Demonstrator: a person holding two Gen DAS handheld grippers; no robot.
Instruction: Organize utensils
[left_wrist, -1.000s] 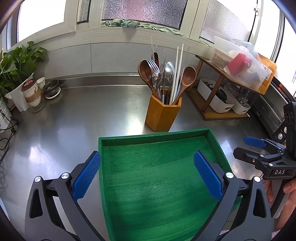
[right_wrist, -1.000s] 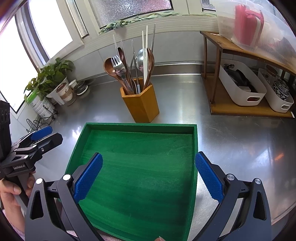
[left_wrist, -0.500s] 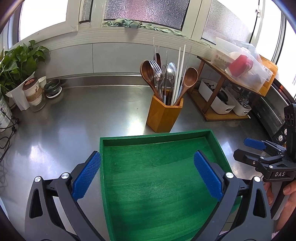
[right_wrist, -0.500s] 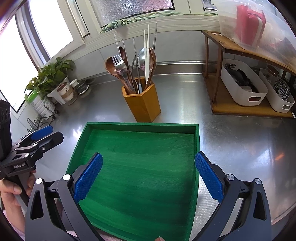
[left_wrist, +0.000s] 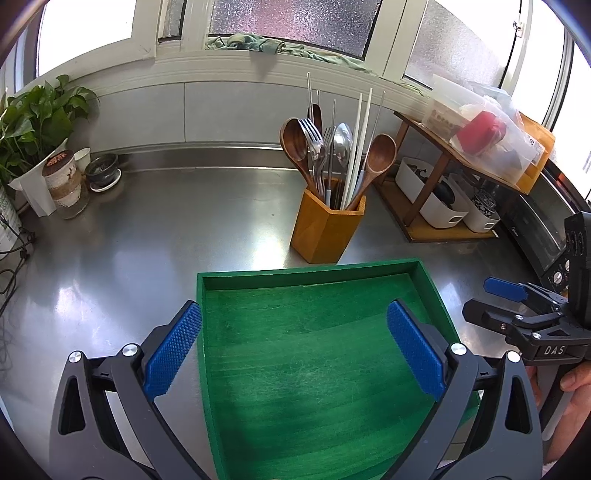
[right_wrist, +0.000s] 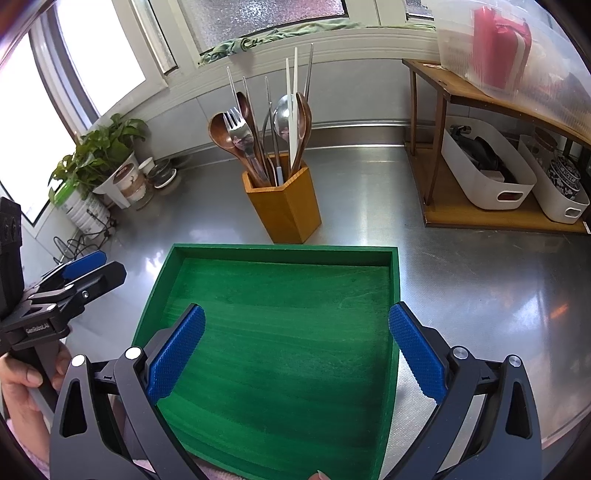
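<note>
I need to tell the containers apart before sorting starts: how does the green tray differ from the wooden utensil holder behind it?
The green tray is low, wide and holds nothing; the wooden utensil holder is tall, narrow and packed with upright spoons, forks and chopsticks. The tray is painted green, the holder is honey-brown. Both stand on the steel counter, the holder just past the tray's far rim.

"DAS" on the right tongs (left_wrist: 496, 301); "GenRoboAI" on the left tongs (right_wrist: 94, 267).
</note>
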